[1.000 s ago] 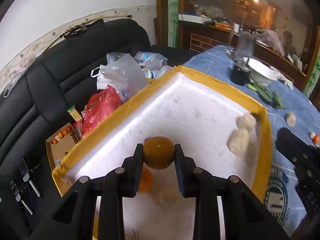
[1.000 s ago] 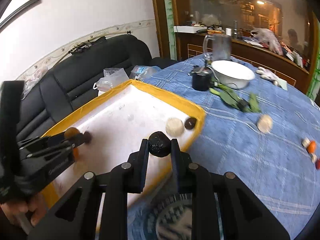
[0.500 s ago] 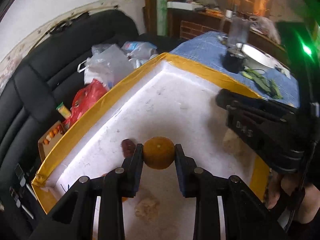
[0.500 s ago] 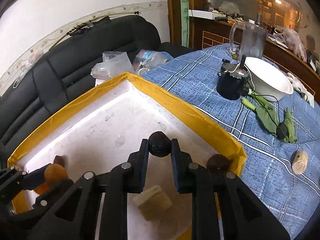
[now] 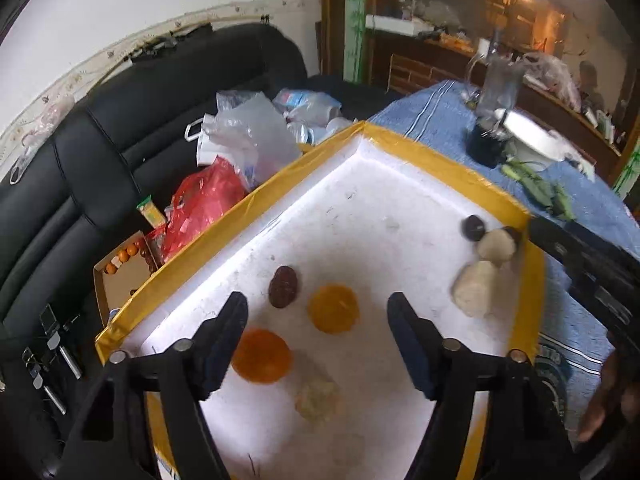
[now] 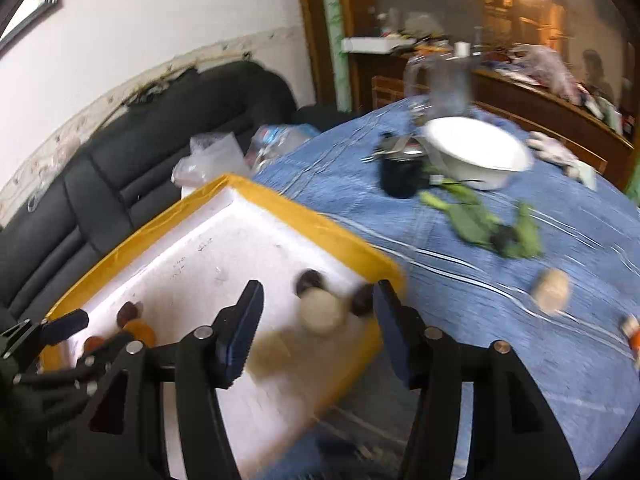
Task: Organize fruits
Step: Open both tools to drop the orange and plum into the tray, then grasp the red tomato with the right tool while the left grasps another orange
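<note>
A white foam box (image 5: 436,168) (image 6: 304,216) with yellow taped rims lies on the blue-clothed table. Inside it, in the left wrist view, are two orange fruits (image 5: 333,309) (image 5: 261,356), a dark red fruit (image 5: 283,286), a pale lump (image 5: 319,400), two pale fruits (image 5: 475,288) (image 5: 495,245) and a dark round fruit (image 5: 473,227). My left gripper (image 5: 316,312) hangs open above the orange fruits, empty. My right gripper (image 6: 318,314) is open over the box's right corner, above a pale fruit (image 6: 322,312) and dark fruits (image 6: 308,280) (image 6: 362,300).
On the blue tablecloth (image 6: 500,280) sit a pale fruit (image 6: 553,291), green vegetables (image 6: 480,224), a white bowl (image 6: 476,152), a black cup (image 6: 400,178) and a glass jug (image 6: 444,88). A black sofa (image 5: 100,152) with plastic bags (image 5: 240,136) lies left of the box.
Both grippers opened. The orange fruit left my left gripper and now lies in the box; the dark fruit left my right gripper and lies near the box's right corner. Both grippers have drawn back.
</note>
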### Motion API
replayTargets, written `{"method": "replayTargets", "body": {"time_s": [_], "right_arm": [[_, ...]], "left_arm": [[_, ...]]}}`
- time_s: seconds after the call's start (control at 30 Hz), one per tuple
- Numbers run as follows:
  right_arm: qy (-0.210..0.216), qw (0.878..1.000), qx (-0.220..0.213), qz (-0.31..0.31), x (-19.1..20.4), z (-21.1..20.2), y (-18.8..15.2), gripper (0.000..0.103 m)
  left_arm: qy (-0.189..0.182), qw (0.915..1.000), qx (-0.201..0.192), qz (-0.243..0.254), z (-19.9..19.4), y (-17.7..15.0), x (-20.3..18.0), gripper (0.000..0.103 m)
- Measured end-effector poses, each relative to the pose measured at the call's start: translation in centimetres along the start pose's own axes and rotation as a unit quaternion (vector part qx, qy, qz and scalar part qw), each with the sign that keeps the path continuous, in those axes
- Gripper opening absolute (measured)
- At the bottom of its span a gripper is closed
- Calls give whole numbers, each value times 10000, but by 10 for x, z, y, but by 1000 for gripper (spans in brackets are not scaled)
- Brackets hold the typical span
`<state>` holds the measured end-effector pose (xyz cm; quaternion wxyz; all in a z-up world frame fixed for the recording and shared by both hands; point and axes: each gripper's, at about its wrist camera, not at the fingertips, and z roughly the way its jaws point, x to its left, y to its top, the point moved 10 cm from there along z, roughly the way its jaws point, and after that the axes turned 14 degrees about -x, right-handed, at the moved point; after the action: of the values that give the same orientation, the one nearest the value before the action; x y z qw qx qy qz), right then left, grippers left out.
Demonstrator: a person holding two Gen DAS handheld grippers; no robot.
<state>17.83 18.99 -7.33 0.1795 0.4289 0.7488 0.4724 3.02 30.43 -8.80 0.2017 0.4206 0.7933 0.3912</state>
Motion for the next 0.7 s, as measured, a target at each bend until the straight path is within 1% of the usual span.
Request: {"method": "replayTargets", "body": {"time_s": [0.03,0.07,0.13,0.2,0.3,0.4,0.43,0.5,0.57,0.6,0.63,0.67,0.7], "right_arm": [[-64,10000,-47,57,-8,-14,-1,76],[-124,9998,-58,122,-19,-29,-6,90],[-268,9992,-49,291,-41,-57,-19,100],[-445,9981,24,431,-66,-83,-39,100],[-943,9935,133,620,-117,-121,-71,100],[-1485,9848,195,876,-175,-153,-95,100],[-1731,9797,190,996,-201,-166,-103,99],[-2028,9721,168,1167,-235,-181,-111,95],[-2386,9626,179,1271,-274,-192,-117,87],[-2482,9596,197,1309,-288,-193,-118,85],[-2571,9563,230,1373,-305,-192,-119,78],[-2635,9535,236,1443,-321,-190,-118,74],[-2700,9507,228,1509,-335,-187,-117,72]], "left_arm": [[-78,9999,-90,-24,-8,1,-4,82],[-143,9998,-145,-53,-13,1,-9,83],[-341,9991,-207,-109,-23,-2,-23,84],[-597,9981,-164,-26,-31,-8,-45,85],[-971,9945,-132,360,-41,-20,-89,85],[-1384,9863,-95,895,-50,-35,-143,85],[-1534,9824,-69,1064,-53,-41,-163,85],[-1757,9767,-26,1232,-56,-49,-192,85],[-1944,9716,16,1347,-56,-53,-221,85],[-2022,9694,5,1396,-55,-53,-239,85],[-2090,9675,-11,1425,-53,-52,-253,85],[-2142,9661,-36,1441,-52,-52,-262,85],[-2170,9651,-67,1465,-49,-51,-273,85]]}}
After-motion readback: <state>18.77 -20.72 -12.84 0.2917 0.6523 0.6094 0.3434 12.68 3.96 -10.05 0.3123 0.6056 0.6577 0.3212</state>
